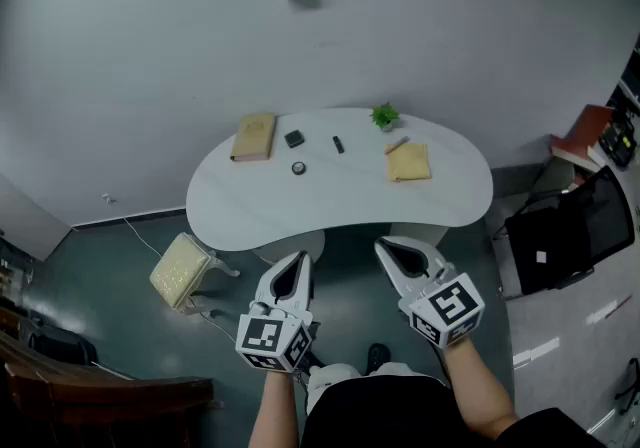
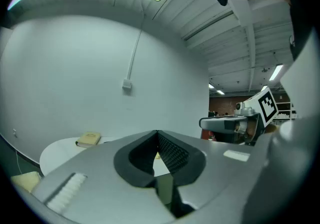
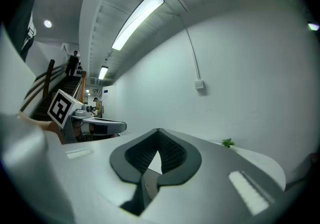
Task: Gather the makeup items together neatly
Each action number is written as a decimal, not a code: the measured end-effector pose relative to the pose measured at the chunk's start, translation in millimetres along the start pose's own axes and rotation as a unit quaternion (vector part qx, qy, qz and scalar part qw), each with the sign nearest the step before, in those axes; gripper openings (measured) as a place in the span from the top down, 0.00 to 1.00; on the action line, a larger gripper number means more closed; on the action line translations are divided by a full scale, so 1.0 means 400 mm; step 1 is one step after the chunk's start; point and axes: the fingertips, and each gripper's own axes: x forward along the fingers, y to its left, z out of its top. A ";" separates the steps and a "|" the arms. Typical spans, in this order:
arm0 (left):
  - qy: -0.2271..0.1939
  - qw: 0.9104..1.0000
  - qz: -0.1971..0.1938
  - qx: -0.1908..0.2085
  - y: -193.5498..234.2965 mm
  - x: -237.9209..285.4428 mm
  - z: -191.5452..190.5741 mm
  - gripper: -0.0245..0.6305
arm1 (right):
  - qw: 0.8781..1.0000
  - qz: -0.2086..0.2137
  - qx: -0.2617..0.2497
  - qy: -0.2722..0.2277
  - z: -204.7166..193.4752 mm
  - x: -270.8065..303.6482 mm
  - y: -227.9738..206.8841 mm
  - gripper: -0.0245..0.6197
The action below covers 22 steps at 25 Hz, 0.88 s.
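On the white kidney-shaped table (image 1: 330, 206) lie small makeup items: a dark square compact (image 1: 294, 138), a black tube (image 1: 338, 144) and a small round pot (image 1: 298, 168). A thin stick (image 1: 397, 145) lies beside a yellow cloth (image 1: 409, 163). Both grippers are held in front of the table's near edge, well short of the items. My left gripper (image 1: 296, 262) is shut and empty, its tips meeting in the left gripper view (image 2: 157, 133). My right gripper (image 1: 388, 247) is also shut with nothing in it (image 3: 159, 131).
A tan book (image 1: 254, 137) lies at the table's left and a small green plant (image 1: 384, 116) at the back. A cushioned stool (image 1: 182, 271) stands on the floor at the left. A black chair (image 1: 566, 233) stands to the right. A wall runs behind the table.
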 end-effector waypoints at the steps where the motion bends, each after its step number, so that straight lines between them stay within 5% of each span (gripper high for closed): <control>1: 0.000 1.000 0.000 0.000 -0.003 -0.001 0.000 0.96 | 1.000 0.001 -0.001 -0.002 0.001 -0.003 0.000 0.95; 22: 0.000 1.000 0.004 0.004 -0.033 -0.024 -0.011 0.96 | 1.000 0.017 0.002 -0.002 -0.012 -0.023 0.039 0.95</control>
